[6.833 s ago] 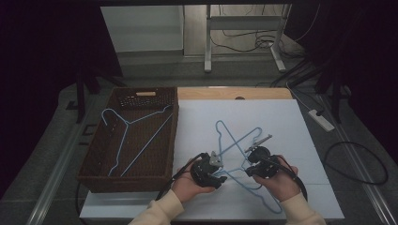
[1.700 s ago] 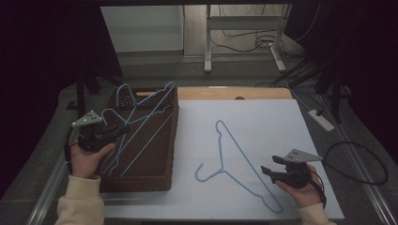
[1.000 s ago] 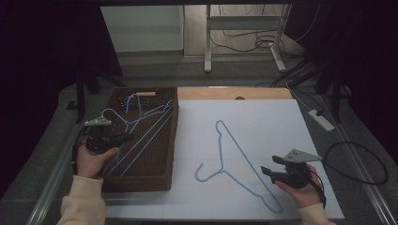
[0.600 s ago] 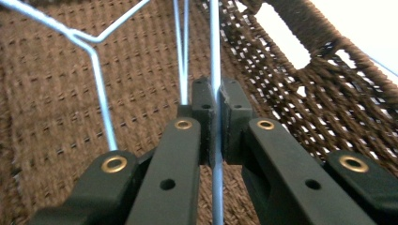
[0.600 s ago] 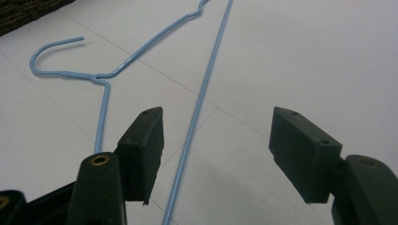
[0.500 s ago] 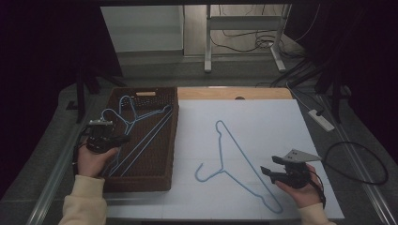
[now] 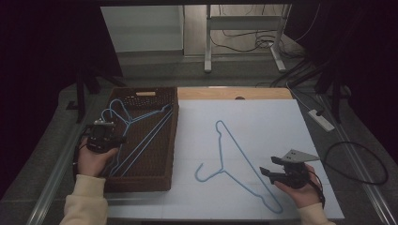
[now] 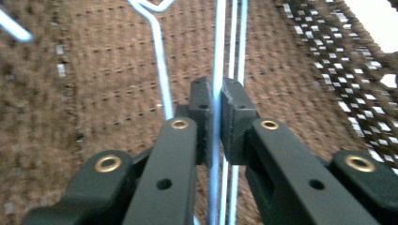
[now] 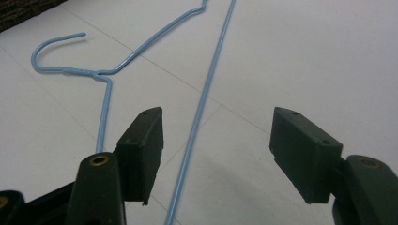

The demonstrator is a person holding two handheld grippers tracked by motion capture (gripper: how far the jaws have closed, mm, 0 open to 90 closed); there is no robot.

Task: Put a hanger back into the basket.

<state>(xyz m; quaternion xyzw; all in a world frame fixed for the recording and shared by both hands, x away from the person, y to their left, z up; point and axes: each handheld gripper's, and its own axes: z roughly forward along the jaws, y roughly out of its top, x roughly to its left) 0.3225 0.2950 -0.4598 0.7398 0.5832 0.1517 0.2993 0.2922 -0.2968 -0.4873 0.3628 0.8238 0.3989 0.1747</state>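
At the left of the high view, my left gripper (image 7: pixel 104 137) sits over the brown basket (image 7: pixel 167 140). Two blue hangers (image 7: pixel 141 136) lie inside it. In the left gripper view, the jaws have just been opening a little. A thin blue wire (image 8: pixel 217 70) of one hanger runs through the small gap between them. The pads (image 8: pixel 202 101) look as if they just let go, so I think the hanger now rests on the basket floor (image 8: pixel 94 84).

In the middle of the high view, one more blue hanger (image 7: pixel 234 154) lies flat on the white table (image 7: pixel 263 117). Its hook points to the lower left.

At the lower right, my right gripper (image 7: pixel 274 168) waits just beside the long bar of that hanger. In the right gripper view, the fingers (image 9: pixel 141 145) stand wide apart and the long bar (image 9: pixel 202 108) runs between them, but nothing touches it.

I think this hanger is very light and thin. The wire is hard, but it could bend a bit. It is smooth, so it may slip or spin in the jaws. I would pinch the long bar near its middle, or close to the twisted neck under the hook, so it does not swing.
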